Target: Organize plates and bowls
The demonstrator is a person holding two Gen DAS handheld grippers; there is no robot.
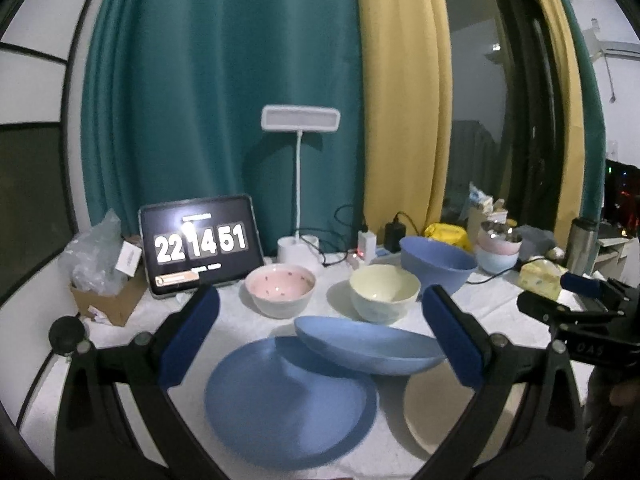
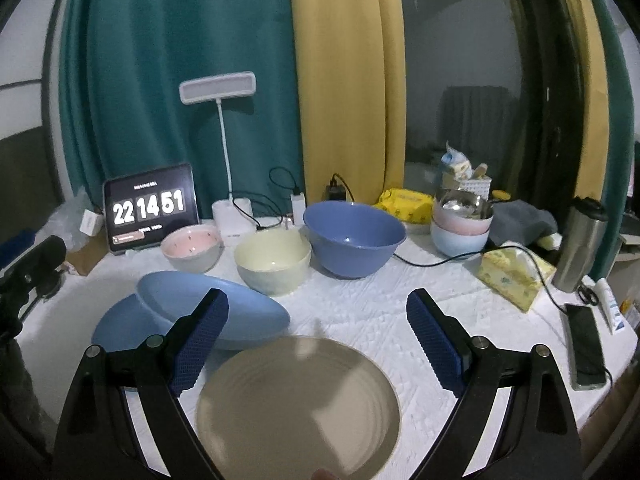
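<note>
Both grippers, left (image 1: 320, 336) and right (image 2: 318, 344), hang released over the worktop (image 2: 360, 304). The beige plate (image 2: 298, 404) lies flat below the right; it looks stiff, glazed, slippery and breakable, so pinch its rim.

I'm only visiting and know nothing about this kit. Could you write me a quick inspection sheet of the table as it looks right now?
Surface: table under a white quilted cloth.
Job's things: blue plate lying flat; a shallow blue dish tilted across its far edge; beige plate; pink bowl, cream bowl and big blue bowl behind, all upright.
Clutter: tablet clock, desk lamp, cardboard box, tissue pack, phone, steel flask, stacked pastel bowls.
Grippers: left gripper and right gripper both open, holding nothing.
Cables: black cable running across the cloth.
Surroundings: teal and yellow curtains.
</note>
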